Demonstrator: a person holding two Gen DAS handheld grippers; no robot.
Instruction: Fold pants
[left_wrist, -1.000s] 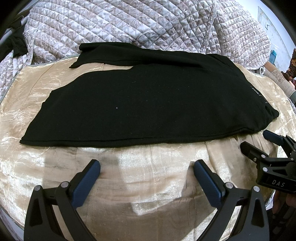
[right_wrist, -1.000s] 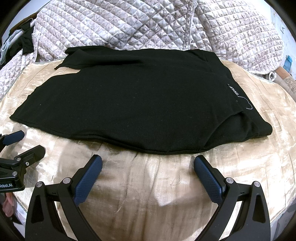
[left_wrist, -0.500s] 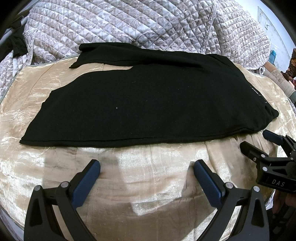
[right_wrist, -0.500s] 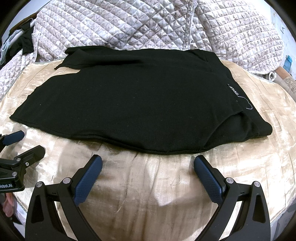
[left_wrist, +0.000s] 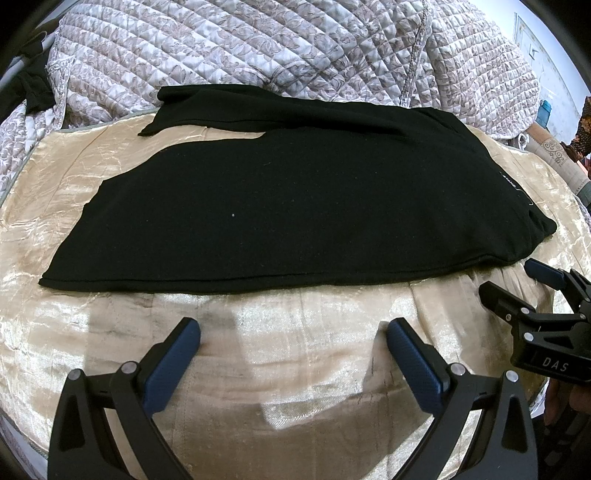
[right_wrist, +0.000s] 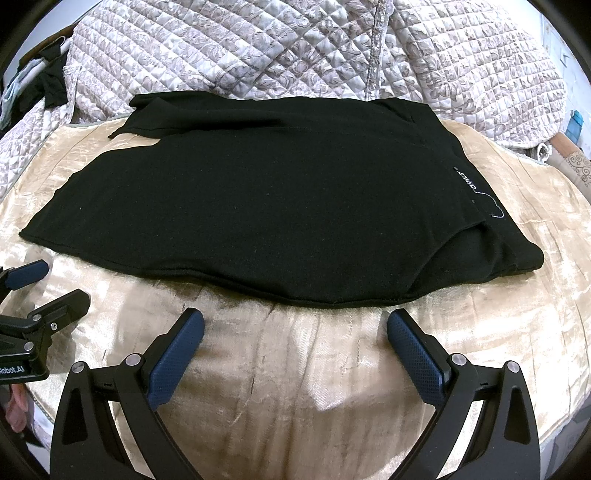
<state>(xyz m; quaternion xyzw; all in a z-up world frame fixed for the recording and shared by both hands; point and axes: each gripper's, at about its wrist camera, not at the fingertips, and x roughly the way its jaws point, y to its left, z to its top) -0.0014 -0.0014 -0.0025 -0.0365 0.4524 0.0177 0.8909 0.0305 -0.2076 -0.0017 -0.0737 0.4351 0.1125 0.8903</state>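
Black pants (left_wrist: 295, 206) (right_wrist: 266, 206) lie flat on a gold satin sheet (left_wrist: 288, 354) (right_wrist: 295, 362), folded lengthwise with one leg over the other. The waistband with a white label (right_wrist: 466, 181) points right; the leg hems point left. My left gripper (left_wrist: 291, 334) hovers open over the sheet, just short of the pants' near edge. My right gripper (right_wrist: 295, 328) is open too, close to the near edge toward the waist end. Each gripper shows in the other's view, the right gripper (left_wrist: 517, 286) at the right and the left gripper (right_wrist: 55, 282) at the left. Neither holds anything.
A quilted grey-white floral blanket (left_wrist: 295, 48) (right_wrist: 295, 48) is bunched up behind the pants. Dark clothing (right_wrist: 51, 85) lies at the far left. A patterned object (left_wrist: 554, 147) sits at the right edge of the bed. The sheet drops away at the near edge.
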